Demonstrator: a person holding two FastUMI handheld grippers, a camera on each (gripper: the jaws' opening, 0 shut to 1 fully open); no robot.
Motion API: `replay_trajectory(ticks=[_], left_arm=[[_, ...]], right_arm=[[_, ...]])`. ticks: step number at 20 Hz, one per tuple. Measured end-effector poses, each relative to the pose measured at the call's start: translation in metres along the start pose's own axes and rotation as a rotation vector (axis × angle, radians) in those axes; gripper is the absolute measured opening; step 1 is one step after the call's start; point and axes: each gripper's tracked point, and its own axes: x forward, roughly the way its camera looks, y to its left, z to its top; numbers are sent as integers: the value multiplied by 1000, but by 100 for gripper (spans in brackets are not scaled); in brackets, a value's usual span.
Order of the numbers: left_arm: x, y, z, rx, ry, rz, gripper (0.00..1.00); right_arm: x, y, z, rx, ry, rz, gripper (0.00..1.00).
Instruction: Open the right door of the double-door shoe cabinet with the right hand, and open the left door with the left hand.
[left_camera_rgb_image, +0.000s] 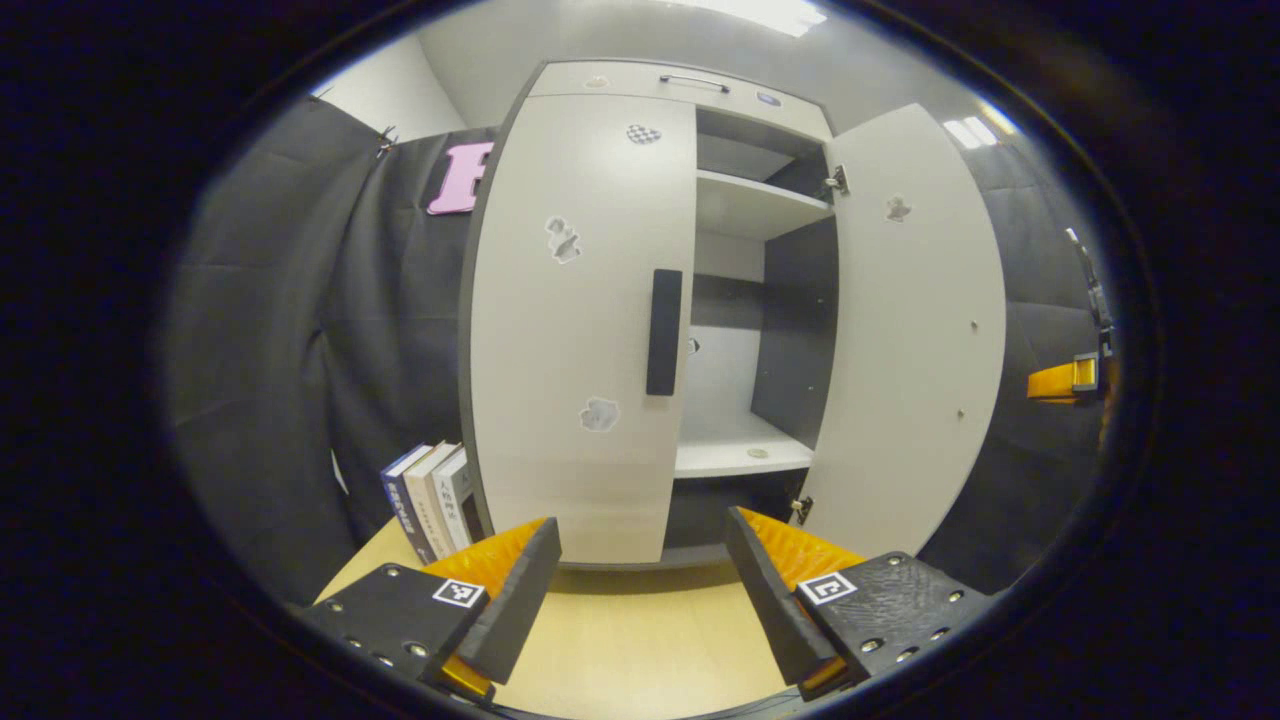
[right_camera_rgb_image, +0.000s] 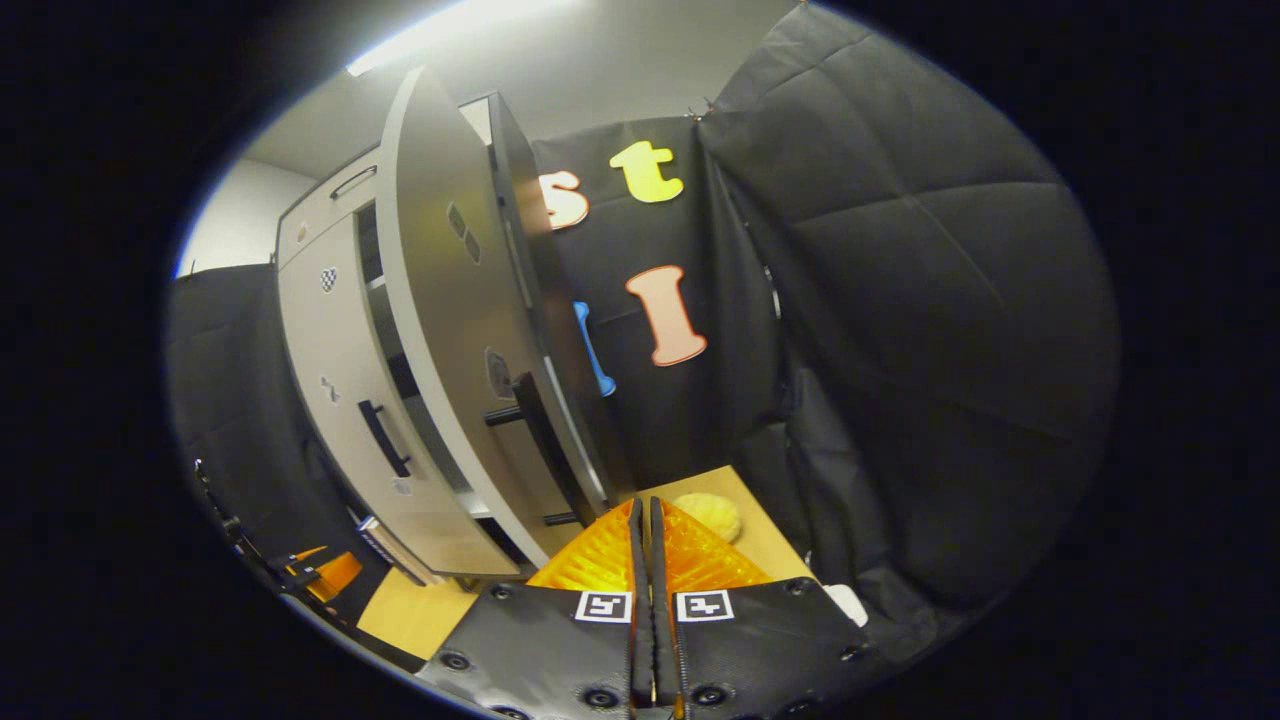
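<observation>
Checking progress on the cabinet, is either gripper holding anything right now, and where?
Nothing is held. The left gripper is open, short of the left door's handle; the right gripper is shut on nothing.

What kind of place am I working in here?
Likely a staged test booth: a double-door cabinet stands on a wooden tabletop, black cloth walls hang around it, and books stand beside it.

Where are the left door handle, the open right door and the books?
left door handle (left_camera_rgb_image: 664, 332), left gripper view, middle of the bar.
open right door (left_camera_rgb_image: 915, 340), left gripper view, inner face.
books (left_camera_rgb_image: 432, 497), left gripper view, spines.
</observation>
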Motion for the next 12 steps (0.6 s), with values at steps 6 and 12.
replay_trajectory(ticks=[6,12], left_arm=[[32,1,49,11,-100,-143,97],[69,9,81,-60,-144,-142,98]], right_arm=[[-31,-23,13,-19,-72,-227,2],[-42,-45,27,-47,-130,-341,0]])
